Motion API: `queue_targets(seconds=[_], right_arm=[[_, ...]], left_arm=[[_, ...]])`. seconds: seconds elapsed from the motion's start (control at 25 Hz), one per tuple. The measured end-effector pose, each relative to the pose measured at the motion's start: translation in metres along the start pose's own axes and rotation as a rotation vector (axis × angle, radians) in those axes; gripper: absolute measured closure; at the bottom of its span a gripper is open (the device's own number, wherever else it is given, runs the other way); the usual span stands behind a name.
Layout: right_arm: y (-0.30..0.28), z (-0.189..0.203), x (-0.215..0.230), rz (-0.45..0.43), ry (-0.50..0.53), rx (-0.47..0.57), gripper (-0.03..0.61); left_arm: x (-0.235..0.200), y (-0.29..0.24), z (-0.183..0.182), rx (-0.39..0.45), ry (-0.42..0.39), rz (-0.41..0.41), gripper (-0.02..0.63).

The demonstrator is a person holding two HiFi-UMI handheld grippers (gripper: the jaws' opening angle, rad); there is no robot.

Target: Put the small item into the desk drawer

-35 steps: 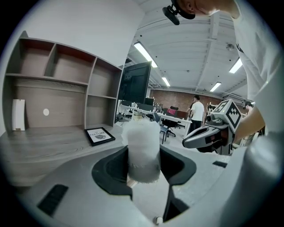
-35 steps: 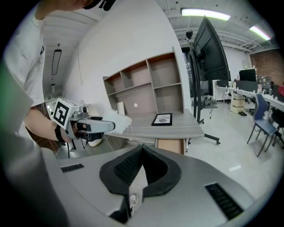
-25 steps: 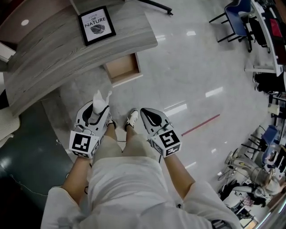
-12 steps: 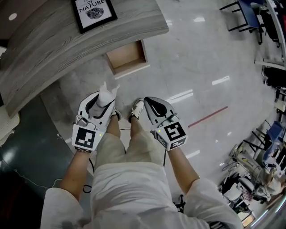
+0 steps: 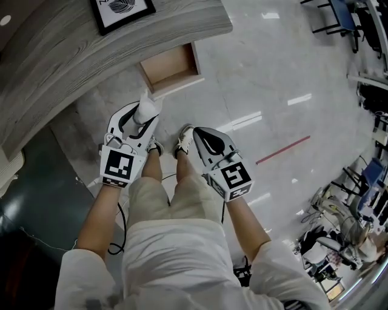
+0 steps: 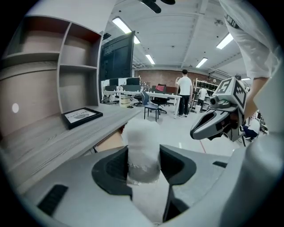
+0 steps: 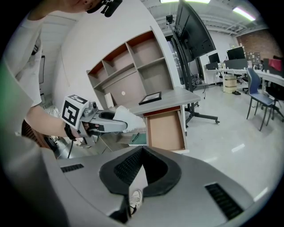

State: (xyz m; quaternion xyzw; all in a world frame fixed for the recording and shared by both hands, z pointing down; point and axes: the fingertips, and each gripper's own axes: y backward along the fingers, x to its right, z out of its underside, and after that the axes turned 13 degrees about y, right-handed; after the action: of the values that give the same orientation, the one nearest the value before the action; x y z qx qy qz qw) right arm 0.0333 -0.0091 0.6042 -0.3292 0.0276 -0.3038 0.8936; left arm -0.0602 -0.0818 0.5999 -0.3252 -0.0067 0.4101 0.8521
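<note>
Wad (image 5: 147, 106), white and upright, is pinched in the left gripper (image 5: 143, 116) at centre-left. The open drawer (image 5: 170, 65) lies straight above it, upper middle, nearer this gripper. The right gripper (image 5: 200, 134) is pressed together and empty.

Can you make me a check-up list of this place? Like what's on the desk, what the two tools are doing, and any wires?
Surface: grey wooden desk.
Job's things: drawer pulled open, nothing seen inside; small white item not in it yet.
Clutter: framed picture lying on the desk.
Tools: left tool shut on the white item; right tool shut, nothing in it.
Cables: black cable looping beside the person's leg.
Surroundings: shiny floor with a red line; shelves behind the desk; chairs farther off.
</note>
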Motion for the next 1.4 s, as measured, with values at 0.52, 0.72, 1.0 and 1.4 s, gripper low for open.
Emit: queue_targets(seconds=[0.52,0.72,1.0,1.4], right_arm=[[0.002,-0.001,0.014,0.031,-0.019,0.029,0.581],[0.009,0.007,0.019,0.042,-0.029,0.024,0.58],[0.012,0.015,0.026,0.05,-0.041,0.021,0.58],[0.022,0.021,0.046,0.063,-0.053,0.014,0.58]], left_arm=[[-0.001,-0.057,0.016,-0.137,-0.135,0.031,0.426],[-0.007,-0.075,0.022,-0.189,-0.184,0.03,0.426],[-0.018,-0.102,0.028,-0.249,-0.239,0.023,0.426],[-0.024,-0.136,0.041,-0.377,-0.262,0.002,0.426]])
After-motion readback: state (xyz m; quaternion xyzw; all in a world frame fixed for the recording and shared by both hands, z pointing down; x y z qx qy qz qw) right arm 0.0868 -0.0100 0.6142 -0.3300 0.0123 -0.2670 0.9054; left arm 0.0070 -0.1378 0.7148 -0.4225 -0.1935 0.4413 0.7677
